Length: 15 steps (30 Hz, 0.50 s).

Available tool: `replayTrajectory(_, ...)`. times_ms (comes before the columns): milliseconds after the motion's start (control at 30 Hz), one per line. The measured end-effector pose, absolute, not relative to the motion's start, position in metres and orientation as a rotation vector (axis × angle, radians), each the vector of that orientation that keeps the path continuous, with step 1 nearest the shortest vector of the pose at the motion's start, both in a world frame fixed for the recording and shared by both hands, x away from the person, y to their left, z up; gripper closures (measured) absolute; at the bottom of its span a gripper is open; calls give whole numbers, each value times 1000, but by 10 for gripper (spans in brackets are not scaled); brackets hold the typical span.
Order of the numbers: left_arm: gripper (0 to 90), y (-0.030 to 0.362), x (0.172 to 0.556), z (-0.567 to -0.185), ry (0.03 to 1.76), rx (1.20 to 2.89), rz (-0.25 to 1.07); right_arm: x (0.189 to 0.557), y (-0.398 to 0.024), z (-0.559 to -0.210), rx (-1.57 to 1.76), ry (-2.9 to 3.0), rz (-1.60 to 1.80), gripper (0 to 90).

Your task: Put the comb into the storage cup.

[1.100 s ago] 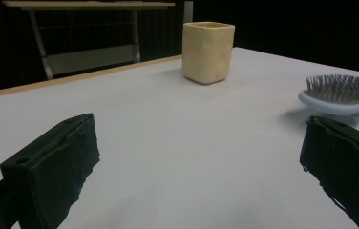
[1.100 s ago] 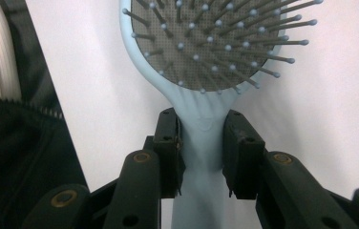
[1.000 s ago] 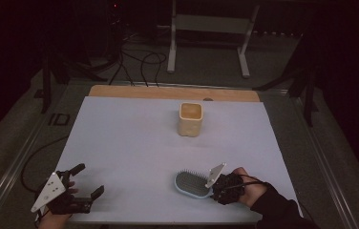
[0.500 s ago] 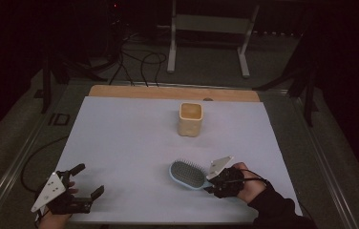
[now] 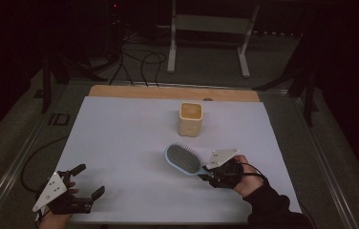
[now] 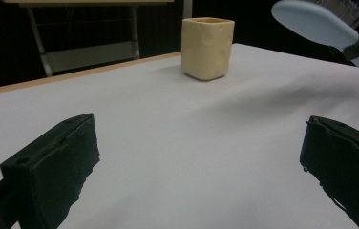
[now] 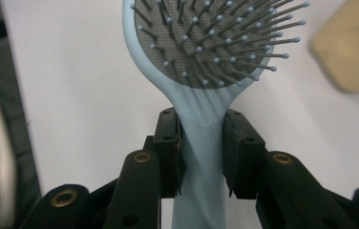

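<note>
Two pads of the right gripper press on the handle of the hairbrush, one on each side, just below the point where the handle widens into the head. The jaws stand narrow, closed on the handle, with no gap between pad and plastic. The head extends beyond the jaws, bristles facing the camera in the right gripper view.

In the high view, the right gripper holds the hairbrush with the bristles up. The head points away from the hand toward the cup. The hairbrush lies on the near side of the cup, near it and apart from it. In the left gripper view, the hairbrush hangs clear of the table, to the right of the cup, and a soft shadow falls on the table beneath it.

The cup stands upright on the table, toward the far edge.

The left gripper rests at the near left corner of the table, well apart from the cup. Its jaws stand wide apart with nothing between them; the left gripper view shows bare table between the two fingers.
</note>
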<state>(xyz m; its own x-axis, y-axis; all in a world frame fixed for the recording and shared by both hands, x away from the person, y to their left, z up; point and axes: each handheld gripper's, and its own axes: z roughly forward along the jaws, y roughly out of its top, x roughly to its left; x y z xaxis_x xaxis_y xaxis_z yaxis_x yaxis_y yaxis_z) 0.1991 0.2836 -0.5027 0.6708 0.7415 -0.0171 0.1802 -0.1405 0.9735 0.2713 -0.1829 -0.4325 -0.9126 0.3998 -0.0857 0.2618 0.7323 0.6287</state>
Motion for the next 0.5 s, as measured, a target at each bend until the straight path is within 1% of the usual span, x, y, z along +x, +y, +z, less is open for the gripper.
replayTrajectory(500,0,284,199,-503,759,1675,574,292,-183,-408,669,2496,1063,703)
